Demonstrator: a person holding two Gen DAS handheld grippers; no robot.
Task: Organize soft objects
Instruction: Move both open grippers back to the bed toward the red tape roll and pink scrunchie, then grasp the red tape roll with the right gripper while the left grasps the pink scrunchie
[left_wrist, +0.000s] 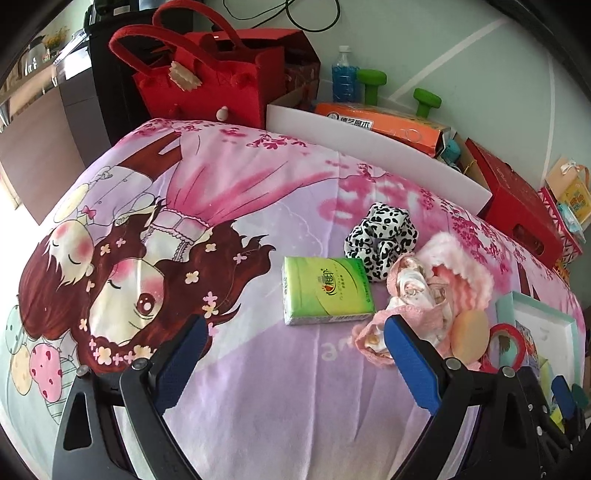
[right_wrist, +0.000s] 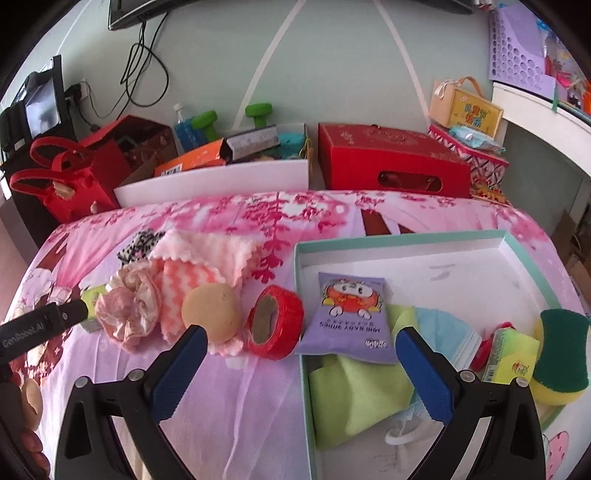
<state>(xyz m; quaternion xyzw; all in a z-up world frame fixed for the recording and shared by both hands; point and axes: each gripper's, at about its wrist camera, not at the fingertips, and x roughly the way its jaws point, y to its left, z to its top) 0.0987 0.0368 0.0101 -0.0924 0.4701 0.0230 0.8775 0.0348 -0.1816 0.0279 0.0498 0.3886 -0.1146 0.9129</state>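
Observation:
A green tissue pack lies on the pink cartoon blanket, just ahead of my open, empty left gripper. To its right lie a leopard-print scrunchie, a pink frilly scrunchie, a pink-white towel and a tan sponge puff. In the right wrist view my open, empty right gripper hovers over the near left edge of a teal-rimmed white box. The box holds a purple wipes pack, a green cloth, a blue mask and a green-yellow sponge. A red tape roll lies left of the box.
Behind the blanket stand a red felt bag, a white carton with an orange box, green dumbbells, a blue bottle and a red gift box. The left gripper's tip shows at the left of the right wrist view.

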